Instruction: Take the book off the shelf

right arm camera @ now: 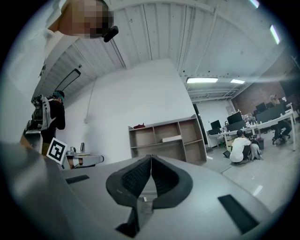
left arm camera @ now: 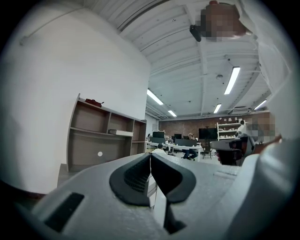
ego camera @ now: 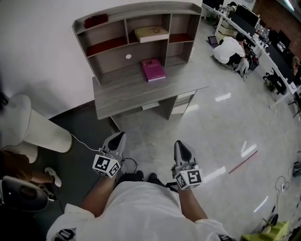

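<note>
Cream book (ego camera: 152,33) on shelf (ego camera: 141,10) has unreadable title.

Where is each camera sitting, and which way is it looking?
Head view: sits on the person's head and looks steeply down at the desk and shelf; it shows the person's shirt, left gripper and right gripper.
Left gripper view: rides the left gripper and looks along its shut jaws toward the shelf.
Right gripper view: rides the right gripper and looks along its shut jaws toward the shelf.
Shared: all three show the shelf holding the cream book.
</note>
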Motion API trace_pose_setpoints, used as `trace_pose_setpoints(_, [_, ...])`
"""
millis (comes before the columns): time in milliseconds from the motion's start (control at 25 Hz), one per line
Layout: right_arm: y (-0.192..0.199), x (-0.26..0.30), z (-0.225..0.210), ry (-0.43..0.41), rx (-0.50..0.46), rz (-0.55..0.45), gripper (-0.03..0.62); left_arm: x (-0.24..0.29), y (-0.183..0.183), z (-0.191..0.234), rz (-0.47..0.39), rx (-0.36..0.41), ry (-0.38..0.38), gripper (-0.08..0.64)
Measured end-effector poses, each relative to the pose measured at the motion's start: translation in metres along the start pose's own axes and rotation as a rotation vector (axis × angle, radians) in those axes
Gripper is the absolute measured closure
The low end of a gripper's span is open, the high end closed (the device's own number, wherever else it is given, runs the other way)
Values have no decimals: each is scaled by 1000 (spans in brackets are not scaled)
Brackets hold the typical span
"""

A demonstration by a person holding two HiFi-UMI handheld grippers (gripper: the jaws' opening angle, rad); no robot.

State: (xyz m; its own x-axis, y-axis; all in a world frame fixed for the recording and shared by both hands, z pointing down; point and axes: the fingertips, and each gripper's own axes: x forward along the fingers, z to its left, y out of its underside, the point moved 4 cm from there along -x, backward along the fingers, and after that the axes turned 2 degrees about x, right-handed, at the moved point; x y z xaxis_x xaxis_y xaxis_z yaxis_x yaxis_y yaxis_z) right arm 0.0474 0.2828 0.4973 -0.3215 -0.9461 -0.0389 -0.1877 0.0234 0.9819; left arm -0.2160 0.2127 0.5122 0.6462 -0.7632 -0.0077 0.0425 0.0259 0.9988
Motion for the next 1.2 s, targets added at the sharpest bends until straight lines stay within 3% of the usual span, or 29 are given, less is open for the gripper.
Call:
trace_pose_setpoints(440, [-3,-5,-36,68,13,-43,577,12,6,5,49,-16,1,543])
trace_pose_setpoints(680, [3,19,-44,47,-1,-2,577,35,21,26,48,-66,-25,543])
trace_pose_setpoints(880, [7,56,-53,36,-8,24,577,68,21,45,36,-72,22,543])
trace_pose_setpoints(1200, [4,145,-66,3,-20,50,577,131,20,104,21,-112,16,543])
